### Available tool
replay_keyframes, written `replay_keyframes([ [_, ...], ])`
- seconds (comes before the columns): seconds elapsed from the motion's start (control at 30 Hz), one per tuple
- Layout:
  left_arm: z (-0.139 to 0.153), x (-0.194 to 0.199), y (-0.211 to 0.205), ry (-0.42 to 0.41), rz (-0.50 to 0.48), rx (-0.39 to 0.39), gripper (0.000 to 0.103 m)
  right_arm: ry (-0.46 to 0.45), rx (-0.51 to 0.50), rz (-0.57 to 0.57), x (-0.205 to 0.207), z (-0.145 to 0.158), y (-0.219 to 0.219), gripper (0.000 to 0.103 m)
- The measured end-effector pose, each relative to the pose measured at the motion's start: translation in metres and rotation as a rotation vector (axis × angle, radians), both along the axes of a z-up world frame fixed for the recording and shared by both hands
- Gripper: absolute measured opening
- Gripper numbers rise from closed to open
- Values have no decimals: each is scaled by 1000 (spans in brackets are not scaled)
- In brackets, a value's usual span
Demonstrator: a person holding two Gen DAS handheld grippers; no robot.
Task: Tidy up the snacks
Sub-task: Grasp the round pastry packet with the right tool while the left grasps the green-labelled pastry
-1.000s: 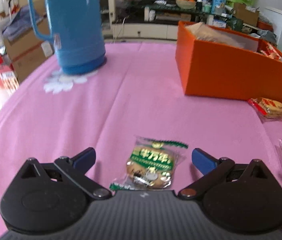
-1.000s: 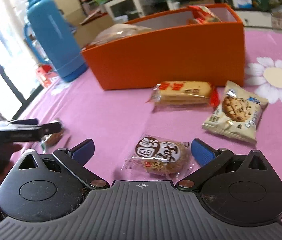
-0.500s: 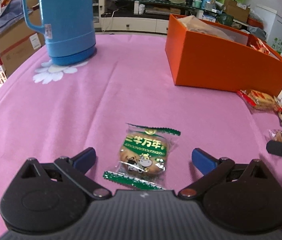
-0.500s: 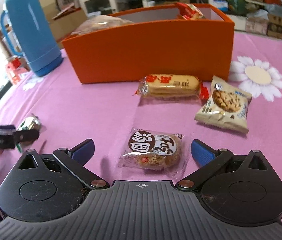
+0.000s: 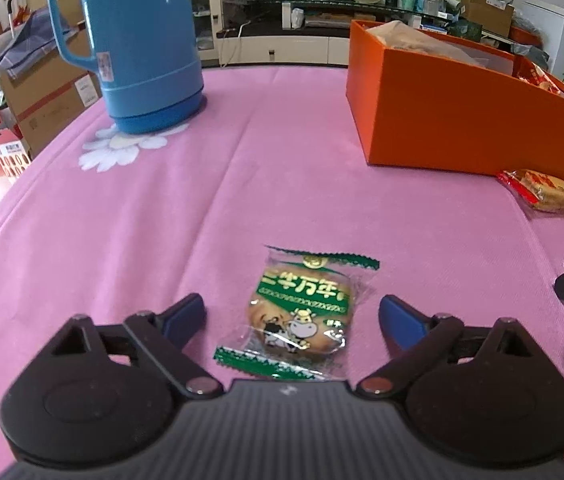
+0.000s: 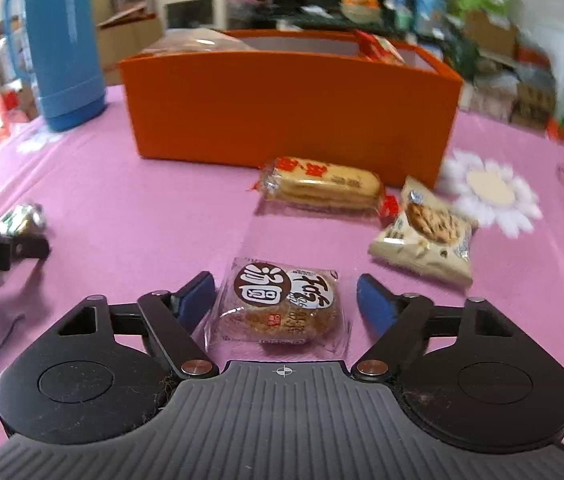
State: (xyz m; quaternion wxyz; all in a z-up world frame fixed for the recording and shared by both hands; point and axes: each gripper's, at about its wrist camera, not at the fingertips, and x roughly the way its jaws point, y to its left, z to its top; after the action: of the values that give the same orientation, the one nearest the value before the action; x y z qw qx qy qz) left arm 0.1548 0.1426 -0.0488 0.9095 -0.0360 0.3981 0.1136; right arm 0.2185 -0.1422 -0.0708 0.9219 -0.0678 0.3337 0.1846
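A green-wrapped cookie (image 5: 306, 312) lies flat on the pink tablecloth (image 5: 241, 184), between the fingers of my left gripper (image 5: 292, 314). That gripper is open and its pads stand clear of the wrapper. A brown-and-white wrapped cookie (image 6: 282, 304) lies between the fingers of my right gripper (image 6: 286, 296), whose jaws are closing. The left pad is at the wrapper's edge and the right pad is still apart from it. The orange box (image 6: 282, 108) stands beyond with packets inside, and it also appears as the orange box (image 5: 462, 120) at the right of the left wrist view.
A long red-and-yellow cracker packet (image 6: 322, 186) and a cream cookie packet (image 6: 426, 236) lie before the box. A blue thermos (image 5: 141, 40) stands at the far left. My left gripper's finger (image 6: 1, 248) shows at the left edge. Cluttered shelves and cartons surround the table.
The right gripper's jaws have narrowed around the brown-and-white cookie, and its view has swung so the box sits more central. The left gripper holds over the green cookie, jaws slightly narrower.
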Motion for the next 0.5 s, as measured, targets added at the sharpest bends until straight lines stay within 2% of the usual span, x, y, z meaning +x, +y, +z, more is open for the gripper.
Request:
replay_keyframes([
  [0.13, 0, 0, 0, -1, 3, 0, 98, -4, 5, 7, -1, 1, -2, 69],
  [0.23, 0, 0, -1, -2, 6, 1, 98, 9, 18, 10, -1, -1, -2, 84],
  [0.3, 0, 0, -1, -1, 9, 0, 97, 1, 3, 15, -3, -2, 0, 84],
  [0.37, 1, -1, -2, -5, 1, -8, 87, -1, 8, 18, -4, -2, -1, 82],
  [0.4, 4, -2, -3, -13, -15, -13, 66, -2, 2, 20, -4, -1, -2, 78],
  [0.43, 7, -3, -5, -16, -35, -25, 48, -3, 4, 20, -5, 0, -3, 64],
  [0.5, 11, -6, -6, 0, -51, -59, 48, 4, 20, 29, -5, 4, -9, 49],
])
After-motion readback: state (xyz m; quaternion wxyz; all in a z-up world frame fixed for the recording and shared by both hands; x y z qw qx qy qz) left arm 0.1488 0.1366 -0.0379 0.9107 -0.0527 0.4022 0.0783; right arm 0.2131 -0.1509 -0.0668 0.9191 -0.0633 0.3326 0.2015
